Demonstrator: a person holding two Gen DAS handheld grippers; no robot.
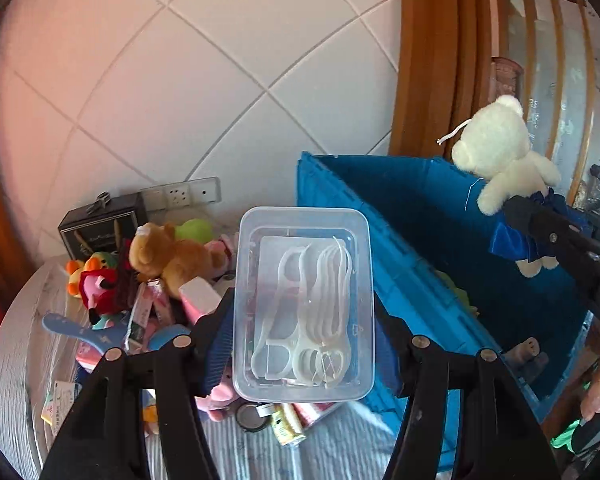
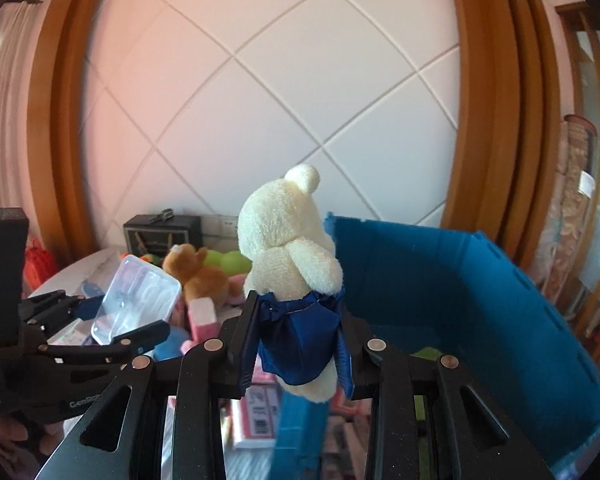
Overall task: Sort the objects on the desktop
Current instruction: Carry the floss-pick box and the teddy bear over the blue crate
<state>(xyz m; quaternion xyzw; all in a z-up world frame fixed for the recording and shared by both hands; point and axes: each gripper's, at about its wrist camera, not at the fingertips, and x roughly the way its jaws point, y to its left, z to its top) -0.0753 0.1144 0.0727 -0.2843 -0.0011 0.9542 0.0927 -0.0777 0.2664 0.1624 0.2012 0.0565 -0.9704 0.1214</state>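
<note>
Two full hand-held grippers: left (image 1: pixel 304 344) squeezing floss box (image 1: pixel 305 300), right (image 2: pixel 296 344) squeezing white bear (image 2: pixel 290 240), blue bin (image 2: pixel 440 280) just right.

- A home: white tiled wall (image 1: pixel 204 80) with a wall socket (image 1: pixel 182 195) and wooden door frame (image 1: pixel 424 60).
- Desk (image 1: pixel 16 360) heaped with plush toys (image 1: pixel 172 258), beside a blue storage crate (image 1: pixel 412 216).

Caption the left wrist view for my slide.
Left tongs grip a clear box of floss picks beside the blue crate; right tongs hold a white teddy bear.
</note>
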